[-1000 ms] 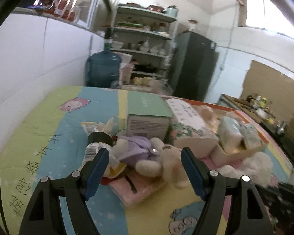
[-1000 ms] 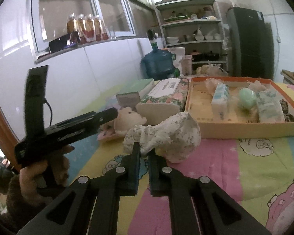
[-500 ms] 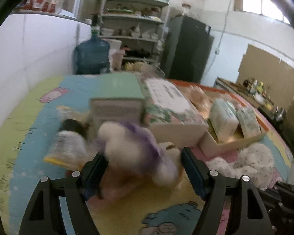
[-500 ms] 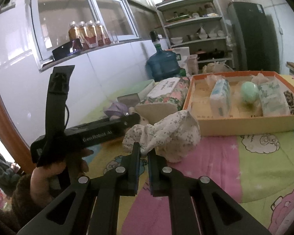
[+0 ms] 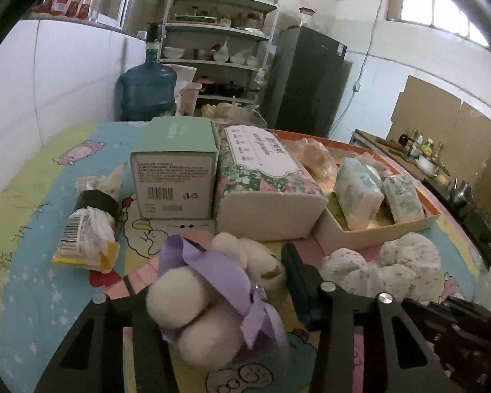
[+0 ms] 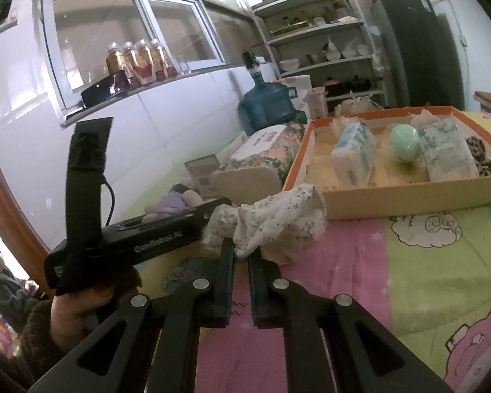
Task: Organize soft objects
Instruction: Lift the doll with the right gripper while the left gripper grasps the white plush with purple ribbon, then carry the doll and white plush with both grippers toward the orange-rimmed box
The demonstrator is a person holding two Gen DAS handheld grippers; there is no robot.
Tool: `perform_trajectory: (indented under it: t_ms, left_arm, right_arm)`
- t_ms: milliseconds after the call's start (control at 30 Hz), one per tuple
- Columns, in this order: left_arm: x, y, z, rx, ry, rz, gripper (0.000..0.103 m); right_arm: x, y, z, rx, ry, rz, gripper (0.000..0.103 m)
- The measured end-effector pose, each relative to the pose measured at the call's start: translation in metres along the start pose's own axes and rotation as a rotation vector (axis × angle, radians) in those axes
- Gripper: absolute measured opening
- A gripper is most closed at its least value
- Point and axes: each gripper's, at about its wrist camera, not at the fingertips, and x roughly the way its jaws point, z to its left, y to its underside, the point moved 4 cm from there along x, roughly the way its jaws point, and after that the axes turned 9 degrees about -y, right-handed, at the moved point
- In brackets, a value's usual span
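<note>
Our left gripper [image 5: 212, 298] has just been closing and squeezes the fluffy toy [image 5: 209, 298]. Our right gripper [image 6: 241, 255] pinches the flowery cloth [image 6: 278, 219].

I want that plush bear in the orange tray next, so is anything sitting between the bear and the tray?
Yes. The floral cloth held by the right gripper lies between the plush bear and the orange tray; the floral tissue pack crowds the tray's left side.

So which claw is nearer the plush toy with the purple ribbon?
Left. The left claw has just been closing around the plush toy, which sits between its fingers. The right claw is off to the side, shut on the floral cloth.
</note>
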Motion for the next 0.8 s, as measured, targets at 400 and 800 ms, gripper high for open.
perform_trajectory:
  t_ms: [400, 800]
  left_arm:
    - [-0.025, 0.007, -0.001, -0.026, 0.048, -0.072, 0.045]
    - [-0.041, 0.004, 0.015, -0.073, 0.063, -0.105, 0.045]
  right_arm:
    - [0.002, 0.011, -0.023, 0.145, -0.016, 0.023, 0.082]
    - [0.054, -0.025, -0.035, 0.127, 0.166, 0.126, 0.082]
